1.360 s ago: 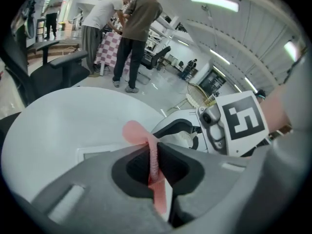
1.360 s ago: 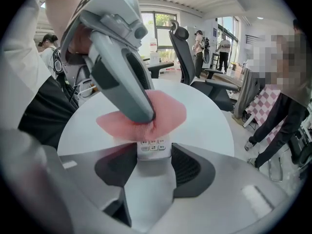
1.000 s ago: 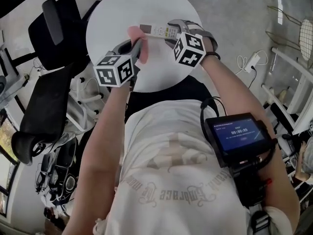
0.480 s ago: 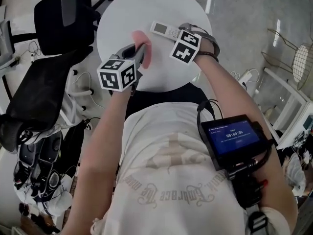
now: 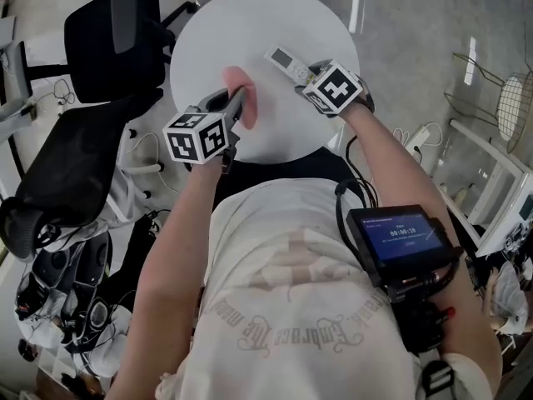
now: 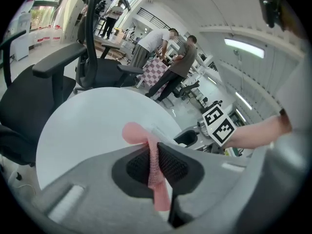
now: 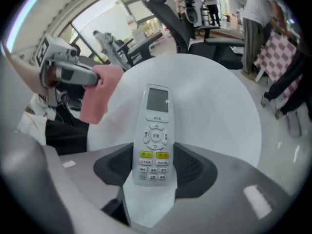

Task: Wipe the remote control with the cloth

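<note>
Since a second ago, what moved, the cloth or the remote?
The right hand-held gripper rolled, swinging the remote control away from the pink cloth; its jaws have just been closing on the remote. The left hand-held gripper stayed clamped on the cloth.

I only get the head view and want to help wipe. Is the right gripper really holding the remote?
Observer: Yes. The right gripper grips the remote control by its long sides; its jaws have just been closing on it.
Operator: Which way do the buttons face?
Observer: Toward that gripper's camera, screen end away from the jaws, yellow buttons between the pads.
Operator: And the cloth?
Observer: The left gripper pinches the pink cloth flat between its pads.
</note>
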`<state>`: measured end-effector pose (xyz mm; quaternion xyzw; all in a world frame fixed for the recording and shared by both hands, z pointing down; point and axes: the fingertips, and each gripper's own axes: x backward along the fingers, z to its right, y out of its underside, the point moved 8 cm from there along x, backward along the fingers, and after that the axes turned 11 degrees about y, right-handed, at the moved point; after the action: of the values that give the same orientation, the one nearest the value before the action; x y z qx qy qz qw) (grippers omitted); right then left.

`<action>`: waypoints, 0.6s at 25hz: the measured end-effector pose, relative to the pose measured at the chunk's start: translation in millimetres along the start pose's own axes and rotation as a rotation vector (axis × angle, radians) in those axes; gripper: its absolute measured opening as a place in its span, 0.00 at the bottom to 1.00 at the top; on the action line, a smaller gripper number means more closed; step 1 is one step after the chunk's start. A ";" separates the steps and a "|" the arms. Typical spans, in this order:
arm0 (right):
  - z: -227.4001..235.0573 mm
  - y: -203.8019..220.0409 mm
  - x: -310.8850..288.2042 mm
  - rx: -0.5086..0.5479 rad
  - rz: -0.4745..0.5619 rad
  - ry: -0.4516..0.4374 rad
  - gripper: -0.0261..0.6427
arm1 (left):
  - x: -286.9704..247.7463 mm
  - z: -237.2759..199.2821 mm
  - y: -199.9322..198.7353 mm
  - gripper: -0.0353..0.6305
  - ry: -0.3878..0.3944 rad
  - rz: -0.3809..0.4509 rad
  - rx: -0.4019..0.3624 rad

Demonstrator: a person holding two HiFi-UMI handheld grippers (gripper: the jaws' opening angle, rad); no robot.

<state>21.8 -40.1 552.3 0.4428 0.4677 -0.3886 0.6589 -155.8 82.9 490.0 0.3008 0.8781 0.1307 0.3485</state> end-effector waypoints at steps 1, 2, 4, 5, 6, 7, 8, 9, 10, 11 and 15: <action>-1.0 4.4 2.5 -0.064 0.030 -0.043 0.42 | 0.4 1.5 1.0 0.09 0.007 0.006 0.015; -1.2 9.1 6.8 -0.127 0.069 -0.085 0.42 | -0.1 5.2 2.1 0.09 0.013 0.010 0.023; 0.8 19.4 18.0 -0.247 0.153 -0.163 0.42 | -3.8 16.5 3.6 0.09 0.021 0.012 0.024; 1.7 24.2 23.5 -0.304 0.192 -0.201 0.42 | -5.9 21.8 4.0 0.09 0.027 0.013 0.024; 1.9 28.4 28.4 -0.355 0.228 -0.240 0.42 | -8.0 26.0 4.2 0.09 0.035 0.016 0.030; 1.6 32.0 32.9 -0.399 0.263 -0.277 0.42 | -10.1 29.3 4.3 0.09 0.050 0.022 0.041; 1.1 34.5 37.3 -0.433 0.298 -0.312 0.42 | -12.4 32.2 4.0 0.09 0.072 0.031 0.056; 0.4 35.7 41.8 -0.460 0.336 -0.347 0.42 | -14.9 35.5 3.3 0.09 0.105 0.042 0.071; -0.4 35.9 46.6 -0.483 0.375 -0.383 0.42 | -17.4 39.3 2.1 0.09 0.148 0.055 0.085; -1.2 35.2 51.8 -0.503 0.416 -0.420 0.42 | -19.8 43.8 0.5 0.09 0.196 0.066 0.096; -0.8 31.0 76.9 -0.554 0.608 -0.575 0.42 | -29.4 62.9 -4.1 0.09 0.338 0.091 0.131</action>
<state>70.4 -37.4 485.0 0.2426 0.2027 -0.1463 0.9374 -97.2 62.7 458.3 0.3362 0.9162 0.1375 0.1692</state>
